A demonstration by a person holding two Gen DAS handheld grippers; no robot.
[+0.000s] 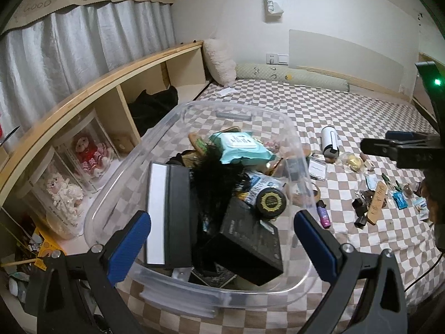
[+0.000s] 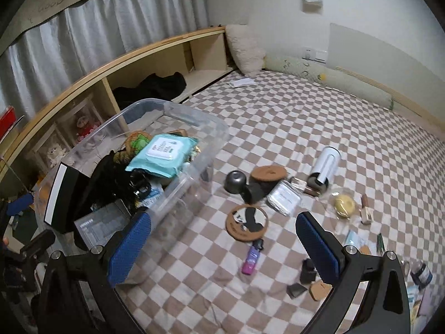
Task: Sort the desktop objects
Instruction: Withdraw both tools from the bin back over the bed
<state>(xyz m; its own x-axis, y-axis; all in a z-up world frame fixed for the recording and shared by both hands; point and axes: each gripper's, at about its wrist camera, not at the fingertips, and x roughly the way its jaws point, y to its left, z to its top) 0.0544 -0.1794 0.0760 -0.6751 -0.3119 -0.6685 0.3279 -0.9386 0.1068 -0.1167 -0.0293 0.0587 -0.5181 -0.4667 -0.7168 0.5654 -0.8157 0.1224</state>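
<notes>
A clear plastic bin (image 1: 294, 136) sits on the checkered bed and also shows in the right wrist view (image 2: 194, 172). It holds a teal wipes pack (image 1: 242, 147), a black-and-white box (image 1: 169, 217), a black box (image 1: 250, 239), a round black tin (image 1: 271, 201) and black feathery stuff. My left gripper (image 1: 222, 245) is open and empty above the bin's near end. My right gripper (image 2: 224, 245) is open and empty above loose items: a cork coaster with a panda (image 2: 247, 221), a purple lighter (image 2: 251, 260), a black bell (image 2: 235, 181).
More loose items lie on the bed (image 2: 306, 117): a white cylinder (image 2: 325, 168), a yellow round thing (image 2: 344, 205), a clear card case (image 2: 284, 197), a plain cork coaster (image 2: 268, 173), small black pieces (image 2: 307, 271). A wooden shelf (image 1: 91, 89) with dolls runs along the left.
</notes>
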